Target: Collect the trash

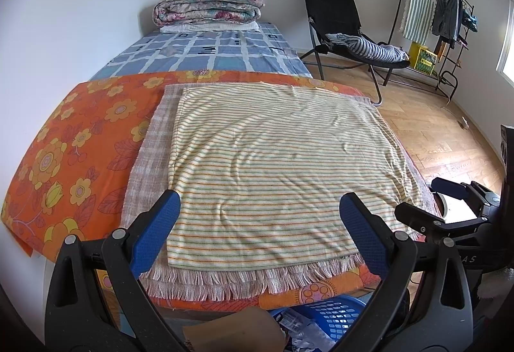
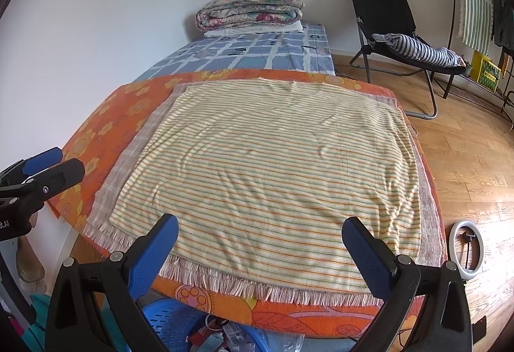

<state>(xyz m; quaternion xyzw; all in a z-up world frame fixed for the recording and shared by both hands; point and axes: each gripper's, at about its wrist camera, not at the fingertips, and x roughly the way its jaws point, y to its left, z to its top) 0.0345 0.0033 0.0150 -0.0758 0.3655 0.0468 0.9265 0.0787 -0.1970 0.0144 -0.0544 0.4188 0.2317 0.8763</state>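
My left gripper is open and empty, held above the near edge of a striped yellow cloth on the bed. My right gripper is open and empty over the same cloth. A blue plastic basket sits below the bed's near edge, with wrappers and packaging in it; it also shows in the right wrist view. A brown cardboard piece lies beside the basket. The right gripper shows at the right edge of the left wrist view. The left gripper shows at the left of the right wrist view.
The cloth lies on a fringed plaid blanket and an orange floral sheet. A folded quilt sits at the bed's far end. A black folding chair, a clothes rack and a ring light stand on the wooden floor.
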